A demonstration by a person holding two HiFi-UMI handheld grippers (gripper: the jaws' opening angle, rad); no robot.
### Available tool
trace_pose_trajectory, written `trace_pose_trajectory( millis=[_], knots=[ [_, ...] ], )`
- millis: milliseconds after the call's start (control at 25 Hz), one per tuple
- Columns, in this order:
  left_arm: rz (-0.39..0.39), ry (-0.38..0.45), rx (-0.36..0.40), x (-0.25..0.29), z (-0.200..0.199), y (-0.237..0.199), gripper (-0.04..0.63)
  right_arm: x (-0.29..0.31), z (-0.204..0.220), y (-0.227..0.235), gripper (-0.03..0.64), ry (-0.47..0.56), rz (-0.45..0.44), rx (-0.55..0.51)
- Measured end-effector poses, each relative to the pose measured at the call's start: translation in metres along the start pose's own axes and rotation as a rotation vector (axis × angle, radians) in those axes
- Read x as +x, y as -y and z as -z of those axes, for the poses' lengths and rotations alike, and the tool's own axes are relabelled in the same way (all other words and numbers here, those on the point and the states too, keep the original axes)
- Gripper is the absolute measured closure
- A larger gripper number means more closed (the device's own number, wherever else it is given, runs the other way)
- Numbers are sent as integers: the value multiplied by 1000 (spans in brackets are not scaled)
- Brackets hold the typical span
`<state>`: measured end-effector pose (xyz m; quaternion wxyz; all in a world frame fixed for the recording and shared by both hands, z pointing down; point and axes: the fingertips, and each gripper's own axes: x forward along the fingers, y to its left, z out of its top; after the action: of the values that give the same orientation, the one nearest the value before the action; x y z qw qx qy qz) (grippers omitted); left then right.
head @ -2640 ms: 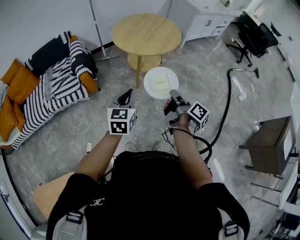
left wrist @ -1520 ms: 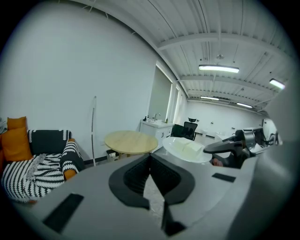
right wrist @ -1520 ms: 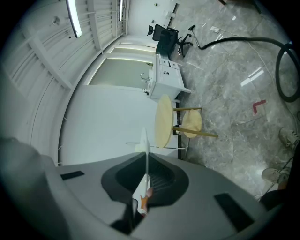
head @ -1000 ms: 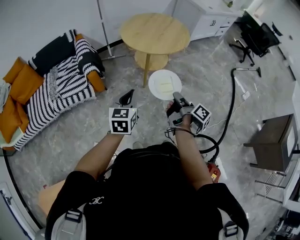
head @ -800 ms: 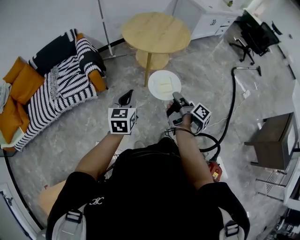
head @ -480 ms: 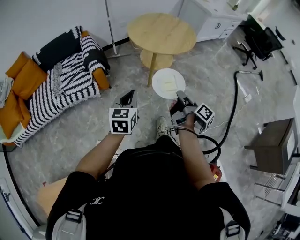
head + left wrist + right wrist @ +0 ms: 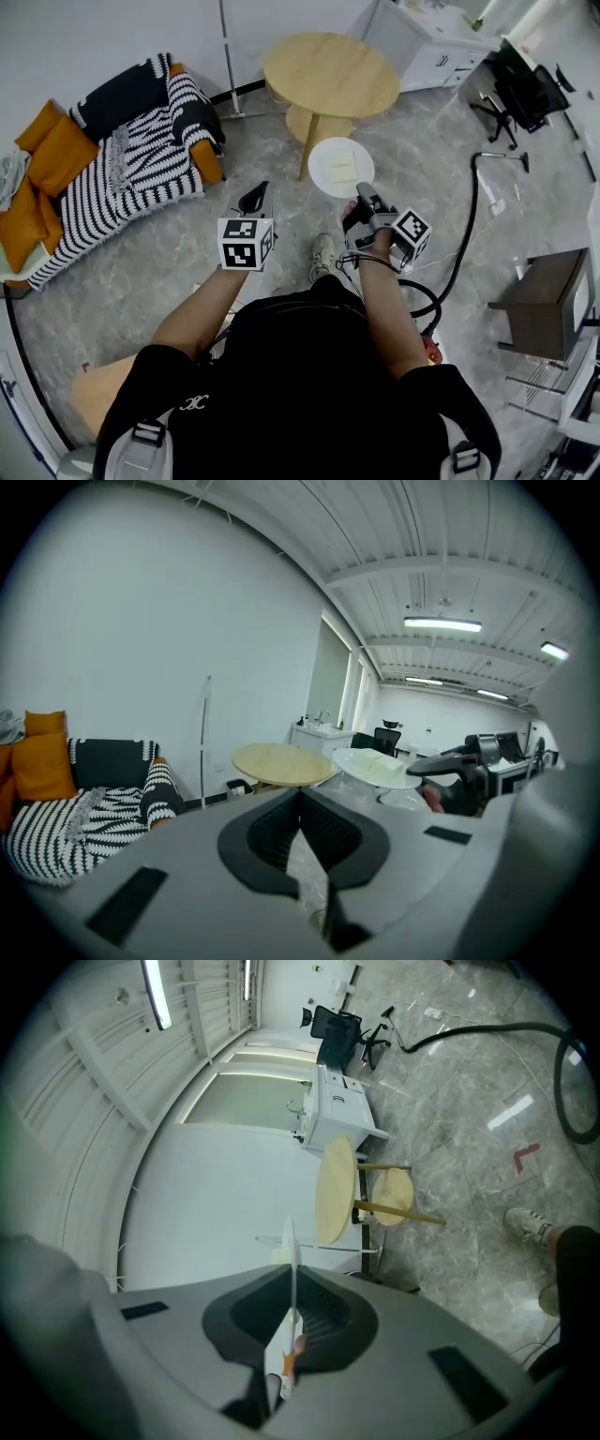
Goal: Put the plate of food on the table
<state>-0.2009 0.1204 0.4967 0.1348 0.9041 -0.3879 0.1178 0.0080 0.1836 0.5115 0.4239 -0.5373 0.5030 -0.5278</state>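
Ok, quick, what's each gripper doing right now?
Left gripper: closed, nothing in it.
Right gripper: closed on the rim of the plate.

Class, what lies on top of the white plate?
A pale yellow slab of food lies on the white plate. The right hand-held gripper covers its near rim, hiding that part.

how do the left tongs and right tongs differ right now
The right tongs grip the white plate by its rim; the left tongs hold nothing. The right tongs are rolled onto their side, keeping the plate level; the left tongs sit upright. Both are shut.
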Motion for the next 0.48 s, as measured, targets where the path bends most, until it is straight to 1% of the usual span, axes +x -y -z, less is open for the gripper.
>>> trace_pose_trajectory(
  millis=[160,320,480],
  knots=[
    [-1,0,3,2,3,1,586,1,-2,3,595,-1,-5,0],
    [6,-7,0,19,4,-7,586,15,-8,11,594,6,1,6],
    [26,-29,-2,46,-15,-19,586,44,-22,0,594,21,22,17]
  ],
)
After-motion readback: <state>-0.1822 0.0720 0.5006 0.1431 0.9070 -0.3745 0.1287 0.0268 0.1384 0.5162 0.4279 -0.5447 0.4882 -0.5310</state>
